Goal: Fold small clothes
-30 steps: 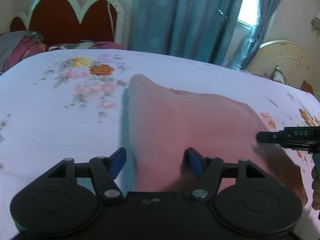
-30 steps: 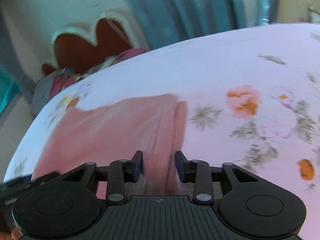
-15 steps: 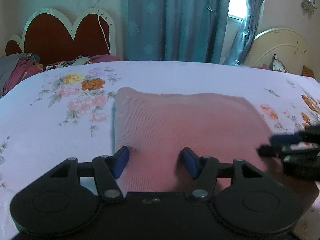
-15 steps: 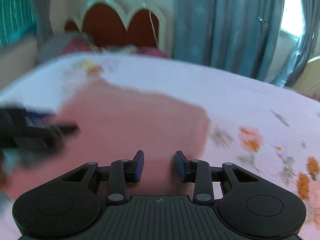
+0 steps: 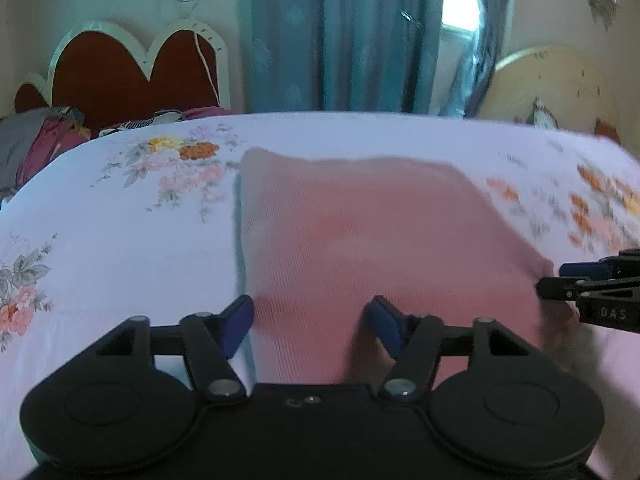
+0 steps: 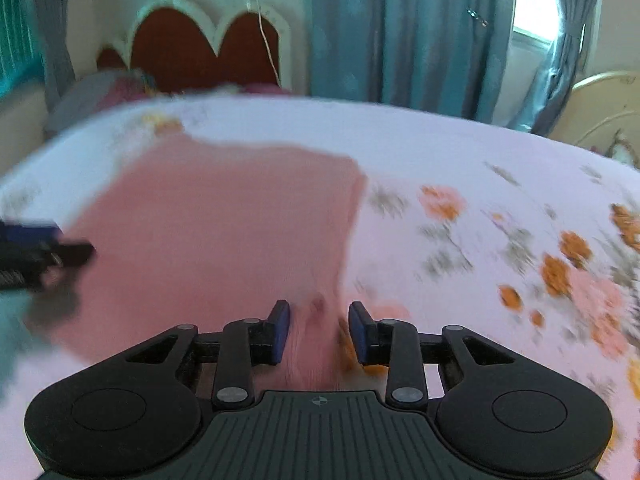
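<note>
Comparing a second back, the pink cloth (image 5: 360, 240) now lies flat and squared on the bed (image 5: 120, 248), the left gripper (image 5: 310, 320) having just reopened, jaws apart over its near edge, and the right gripper (image 6: 319, 330) partly parted, gripping nothing, so the fold looks laid.

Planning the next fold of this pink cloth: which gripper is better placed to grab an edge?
Probably the right gripper: the pink cloth's side edge runs between its narrowly open jaws. The left gripper stands wider, over the cloth's near left corner, its jaws having just been opening. Neither grips yet.
</note>
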`<action>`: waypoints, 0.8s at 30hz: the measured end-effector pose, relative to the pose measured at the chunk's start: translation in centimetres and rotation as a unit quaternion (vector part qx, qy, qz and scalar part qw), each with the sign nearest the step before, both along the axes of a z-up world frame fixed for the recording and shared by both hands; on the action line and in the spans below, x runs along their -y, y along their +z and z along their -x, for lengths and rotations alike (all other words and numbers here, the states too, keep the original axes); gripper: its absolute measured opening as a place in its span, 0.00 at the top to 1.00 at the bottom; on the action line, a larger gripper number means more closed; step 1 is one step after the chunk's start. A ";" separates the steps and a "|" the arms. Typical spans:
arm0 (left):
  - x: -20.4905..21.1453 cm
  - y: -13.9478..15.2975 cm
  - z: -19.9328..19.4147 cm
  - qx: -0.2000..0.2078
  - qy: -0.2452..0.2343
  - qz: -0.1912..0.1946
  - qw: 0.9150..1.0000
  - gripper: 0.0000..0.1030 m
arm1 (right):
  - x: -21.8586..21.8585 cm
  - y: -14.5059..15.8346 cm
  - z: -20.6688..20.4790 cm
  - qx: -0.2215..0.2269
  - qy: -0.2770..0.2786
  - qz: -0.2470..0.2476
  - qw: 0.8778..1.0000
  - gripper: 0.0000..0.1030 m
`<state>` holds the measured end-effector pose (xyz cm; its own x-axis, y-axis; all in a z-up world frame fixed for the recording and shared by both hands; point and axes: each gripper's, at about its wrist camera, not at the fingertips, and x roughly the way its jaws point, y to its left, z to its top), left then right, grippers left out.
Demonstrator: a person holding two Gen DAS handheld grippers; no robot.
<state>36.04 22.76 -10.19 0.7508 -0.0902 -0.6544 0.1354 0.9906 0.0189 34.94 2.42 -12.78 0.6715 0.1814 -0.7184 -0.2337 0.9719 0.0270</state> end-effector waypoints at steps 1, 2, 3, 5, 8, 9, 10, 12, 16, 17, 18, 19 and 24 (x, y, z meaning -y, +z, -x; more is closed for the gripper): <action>0.3 -0.4 0.1 -0.004 -0.004 -0.007 1.000 0.33 | 0.4 -0.4 0.2 -0.007 -0.007 -0.007 1.000 0.68; 0.4 -0.5 0.1 -0.007 -0.002 -0.011 1.000 0.32 | 0.7 -0.7 0.2 -0.007 -0.016 -0.020 1.000 0.68; 0.5 -0.6 0.0 -0.009 0.000 -0.011 1.000 0.30 | 0.7 -0.9 0.1 -0.009 -0.021 -0.025 0.999 0.68; 0.4 -0.5 -0.2 -0.022 0.006 -0.005 1.000 0.25 | 0.5 -1.3 -0.2 -0.009 -0.028 -0.028 0.999 0.65; 0.2 -0.3 -0.2 -0.033 0.017 0.001 0.999 0.15 | 1.4 -1.4 -0.3 -0.018 -0.042 -0.050 0.998 0.59; 0.2 -0.2 -0.1 -0.037 0.022 0.000 0.999 0.07 | 1.8 -1.4 -0.4 -0.023 -0.045 -0.060 0.997 0.58; 0.2 -0.2 -0.1 -0.042 0.028 0.003 0.999 0.04 | 2.0 -1.2 -0.6 -0.028 -0.047 -0.066 0.996 0.58; 0.1 -0.2 -0.1 -0.051 0.039 0.017 0.998 0.00 | 1.9 -1.1 -0.6 -0.030 -0.046 -0.065 0.996 0.58; 0.8 -0.4 0.0 -0.090 0.079 -0.008 0.993 0.00 | 1.8 -0.9 -0.7 -0.032 -0.057 -0.051 0.997 0.33; 1.0 -0.3 0.2 -0.095 0.087 -0.017 0.992 0.00 | 1.9 -0.7 -0.7 -0.033 -0.062 -0.048 0.996 0.28; 1.2 -0.2 0.5 -0.098 0.094 -0.027 0.990 0.00 | 2.1 -0.3 -0.5 -0.033 -0.062 -0.053 0.996 0.27; 1.6 0.0 0.9 -0.100 0.099 -0.040 0.989 0.00 | 2.4 0.2 0.1 -0.029 -0.063 -0.063 0.996 0.27; 3.1 2.8 5.3 -0.050 0.109 -0.061 0.991 0.00 | 3.5 2.8 4.8 0.001 -0.041 -0.088 0.995 0.27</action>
<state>30.70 19.64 -7.44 0.6745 0.1522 -0.7224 -0.0752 0.9876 0.1378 30.13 -1.10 -10.00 0.6905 0.2491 -0.6791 -0.1537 0.9679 0.1987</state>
